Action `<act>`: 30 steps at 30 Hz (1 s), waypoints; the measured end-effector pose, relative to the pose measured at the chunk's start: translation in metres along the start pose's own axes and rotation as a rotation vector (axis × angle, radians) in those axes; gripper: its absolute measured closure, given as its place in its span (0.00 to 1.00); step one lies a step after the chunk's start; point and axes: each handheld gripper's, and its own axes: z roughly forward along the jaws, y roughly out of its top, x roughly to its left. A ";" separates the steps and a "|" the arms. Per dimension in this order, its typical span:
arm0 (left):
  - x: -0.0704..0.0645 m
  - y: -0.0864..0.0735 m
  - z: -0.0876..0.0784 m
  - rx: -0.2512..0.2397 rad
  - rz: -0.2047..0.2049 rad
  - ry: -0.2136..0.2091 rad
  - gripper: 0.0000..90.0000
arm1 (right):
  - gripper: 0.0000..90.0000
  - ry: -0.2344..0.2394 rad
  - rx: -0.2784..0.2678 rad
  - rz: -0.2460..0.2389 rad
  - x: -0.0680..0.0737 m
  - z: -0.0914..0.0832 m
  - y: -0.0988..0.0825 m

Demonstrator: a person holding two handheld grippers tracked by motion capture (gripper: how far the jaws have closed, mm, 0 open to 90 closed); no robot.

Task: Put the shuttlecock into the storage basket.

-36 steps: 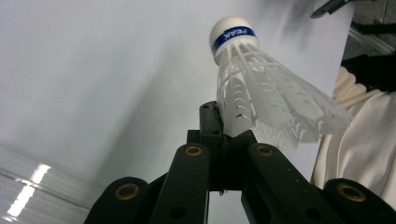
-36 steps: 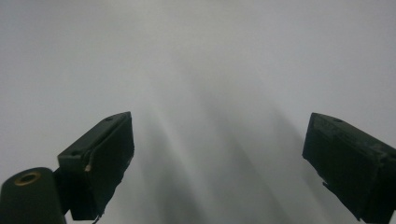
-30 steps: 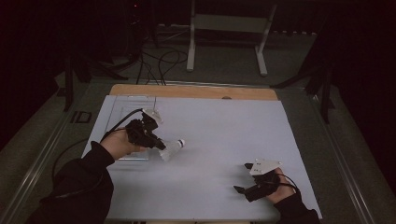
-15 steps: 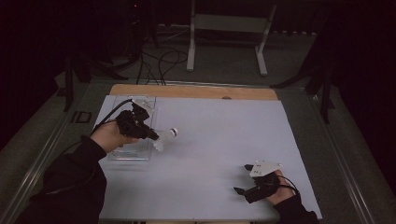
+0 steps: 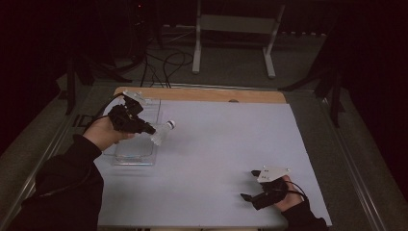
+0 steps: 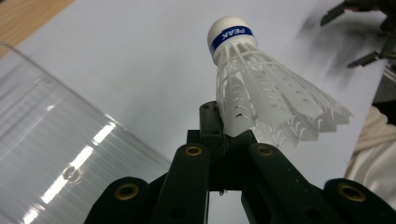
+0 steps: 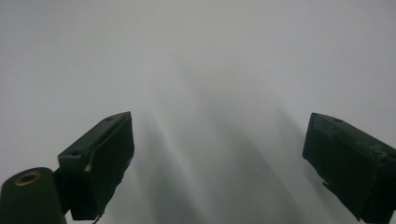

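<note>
Clear plastic tray (image 5: pixel 137 149) occupies the table's (image 5: pixel 216 144) left side, under the left gripper (image 5: pixel 150 130). Centre open. Right gripper (image 5: pixel 248 185) sits near the front right edge.

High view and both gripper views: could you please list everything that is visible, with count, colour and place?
shuttlecock: 1, white with a blue band on its cap, held by its skirt edge in the left gripper, above the table
clear box: 1, transparent plastic, on the left part of the sheet
sheet: 1, white, covering the table top
table: 1, wooden edge showing at the far side
stand: 1, white, on the floor beyond the table
cables: several, black, on the floor
left gripper: 1, black, fingers shut on the shuttlecock
right gripper: 1, black, fingers open, low over the sheet at the near right
</note>
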 end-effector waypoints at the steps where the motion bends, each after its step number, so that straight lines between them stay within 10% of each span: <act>1: 0.001 0.000 -0.001 -0.001 -0.007 0.012 1.00 | 0.10 -0.003 -0.002 -0.001 0.000 0.000 0.000; 30: 0.029 -0.014 -0.018 -0.114 -0.204 0.246 1.00 | 0.10 -0.004 -0.019 0.015 -0.001 -0.004 0.000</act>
